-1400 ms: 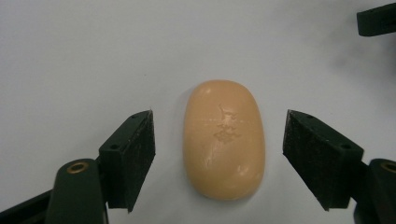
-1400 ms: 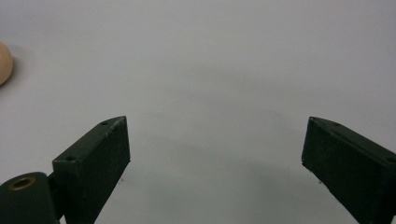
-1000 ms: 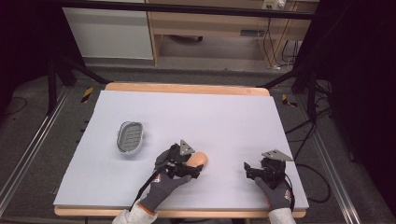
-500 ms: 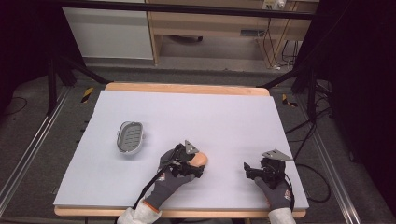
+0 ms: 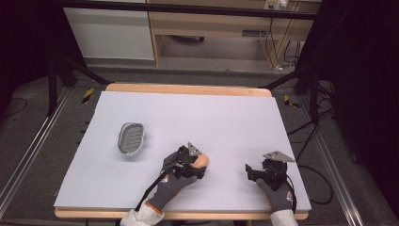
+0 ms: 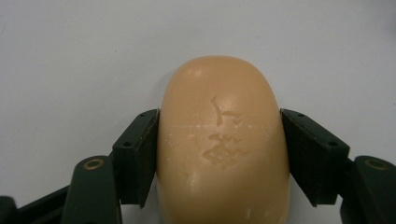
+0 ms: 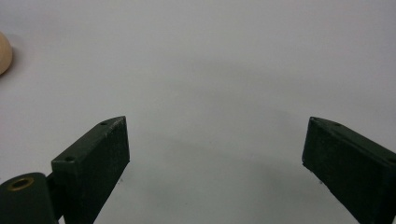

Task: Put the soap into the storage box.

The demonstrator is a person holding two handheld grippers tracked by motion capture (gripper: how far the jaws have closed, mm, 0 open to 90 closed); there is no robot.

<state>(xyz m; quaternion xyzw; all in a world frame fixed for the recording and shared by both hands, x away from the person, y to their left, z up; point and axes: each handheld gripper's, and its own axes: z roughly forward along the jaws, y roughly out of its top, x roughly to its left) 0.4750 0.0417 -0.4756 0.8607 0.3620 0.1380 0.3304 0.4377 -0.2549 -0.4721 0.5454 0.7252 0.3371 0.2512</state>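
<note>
A tan, rounded bar of soap (image 6: 222,140) lies on the white table cover, with my left gripper (image 6: 219,149) shut on its two sides. From above, the soap (image 5: 201,161) shows at the front middle of the table, in the left gripper (image 5: 194,165). A grey oval soap dish (image 5: 130,138) sits to its left and a little farther back, apart from it. My right gripper (image 5: 250,172) rests low at the front right, open, with nothing between its jaws (image 7: 215,154). An edge of the soap (image 7: 3,53) shows at the far left of the right gripper view.
The white cover (image 5: 211,117) spreads over a wooden table whose rim (image 5: 188,88) shows at the back. Metal rails run along both sides on the floor. Cables lie at the right, and shelving stands behind the table.
The left hand and its gripper have shifted very slightly around the soap; the soap stays in the same spot. The right gripper has not moved.
</note>
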